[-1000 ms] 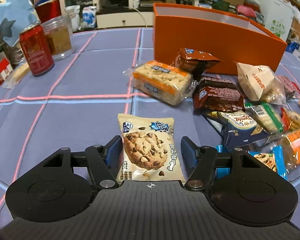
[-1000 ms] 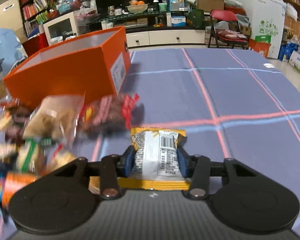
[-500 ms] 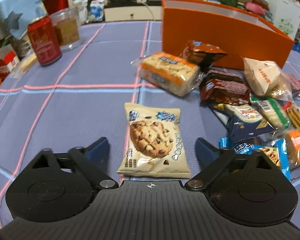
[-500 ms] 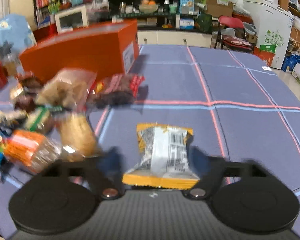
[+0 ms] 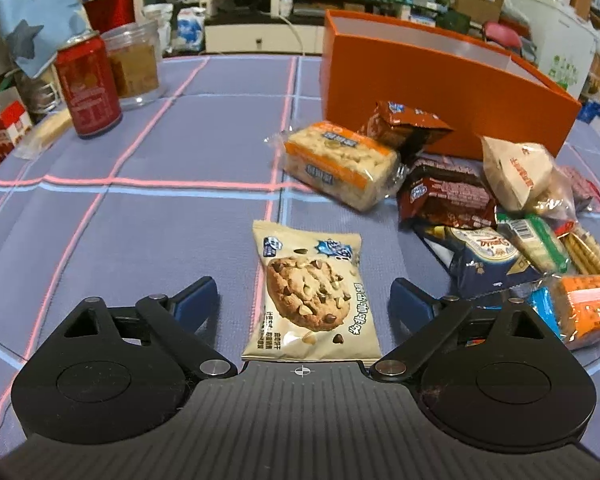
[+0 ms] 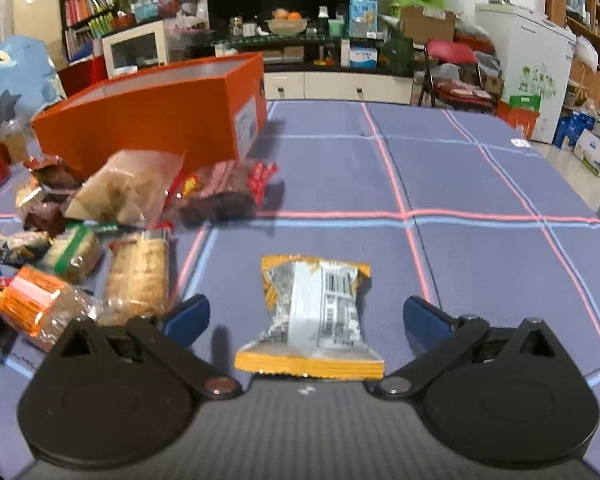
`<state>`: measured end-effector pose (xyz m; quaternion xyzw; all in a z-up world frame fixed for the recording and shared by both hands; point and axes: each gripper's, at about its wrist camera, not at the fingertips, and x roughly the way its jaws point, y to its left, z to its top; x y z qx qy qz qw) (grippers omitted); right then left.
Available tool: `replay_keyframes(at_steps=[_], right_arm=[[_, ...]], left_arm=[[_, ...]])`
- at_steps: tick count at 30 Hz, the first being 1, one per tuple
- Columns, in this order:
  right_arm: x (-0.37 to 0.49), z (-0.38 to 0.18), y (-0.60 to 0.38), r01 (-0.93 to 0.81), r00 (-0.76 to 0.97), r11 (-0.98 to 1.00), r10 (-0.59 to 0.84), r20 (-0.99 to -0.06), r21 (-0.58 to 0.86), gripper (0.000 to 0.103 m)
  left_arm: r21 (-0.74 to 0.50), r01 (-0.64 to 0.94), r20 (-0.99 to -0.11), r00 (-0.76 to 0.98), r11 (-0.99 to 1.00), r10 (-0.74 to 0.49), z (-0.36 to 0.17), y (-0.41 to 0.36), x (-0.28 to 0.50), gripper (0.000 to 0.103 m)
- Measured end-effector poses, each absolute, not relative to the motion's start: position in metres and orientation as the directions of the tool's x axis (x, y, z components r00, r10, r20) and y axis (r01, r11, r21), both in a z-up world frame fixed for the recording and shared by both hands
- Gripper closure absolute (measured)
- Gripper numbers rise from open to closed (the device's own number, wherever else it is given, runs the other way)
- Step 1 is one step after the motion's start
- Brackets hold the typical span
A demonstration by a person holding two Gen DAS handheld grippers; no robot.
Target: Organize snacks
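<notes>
On a blue cloth-covered table crossed by pink and pale-blue lines, an open-topped orange cardboard box is seen at about one o'clock in the left wrist view, with a heap of mixed wrapped snacks spread before it toward three o'clock. A red drink can is stood at ten o'clock, well apart from the heap. The left gripper is held with its blue-tipped fingers spread wide, nothing clamped; a cream foil chocolate-chip cookie packet is laid flat between them, touched by neither. The right gripper is likewise held wide apart around a yellow-edged silver snack packet, barcode side up, at twelve o'clock, clear of both fingers. Both packets are judged light, slick-skinned and soft, and the cookie easily cracked; a gentle hold across the packet's middle, side to side, is judged safest, rather than at the crimped end seams.
</notes>
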<state>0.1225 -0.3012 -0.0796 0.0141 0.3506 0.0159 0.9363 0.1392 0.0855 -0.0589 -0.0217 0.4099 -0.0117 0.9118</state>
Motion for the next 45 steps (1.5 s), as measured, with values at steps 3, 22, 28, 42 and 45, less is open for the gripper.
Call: replay_keyframes(at_steps=[3, 22, 28, 42, 45], right_arm=[[0.127, -0.082, -0.306, -0.023, 0.741, 0.997, 0.069, -0.668, 0.077, 0.001], [0.112, -0.080, -0.303, -0.038, 0.752, 0.999, 0.043, -0.657, 0.022, 0.039], [0.103, -0.067, -0.306, -0.056, 0.771, 0.995, 0.092, -0.630, 0.077, 0.060], [0.227, 0.059, -0.250, -0.223, 0.886, 0.947, 0.297, -0.356, 0.233, 0.059], [0.268, 0.055, -0.232, -0.251, 0.879, 0.937, 0.326, -0.349, 0.243, 0.059]], left_arm=[[0.007, 0.015, -0.750, 0.662, 1.000, -0.005, -0.063, 0.077, 0.142, 0.032], [0.005, 0.057, -0.727, 0.685, 0.998, -0.036, -0.062, 0.086, 0.126, 0.056], [-0.155, 0.018, -0.701, 0.703, 0.988, -0.123, -0.050, 0.107, 0.129, 0.083], [-0.313, 0.075, -0.511, 0.827, 0.947, -0.234, 0.065, 0.081, 0.258, 0.083], [-0.270, 0.108, -0.518, 0.821, 0.957, -0.239, 0.067, 0.059, 0.293, 0.083]])
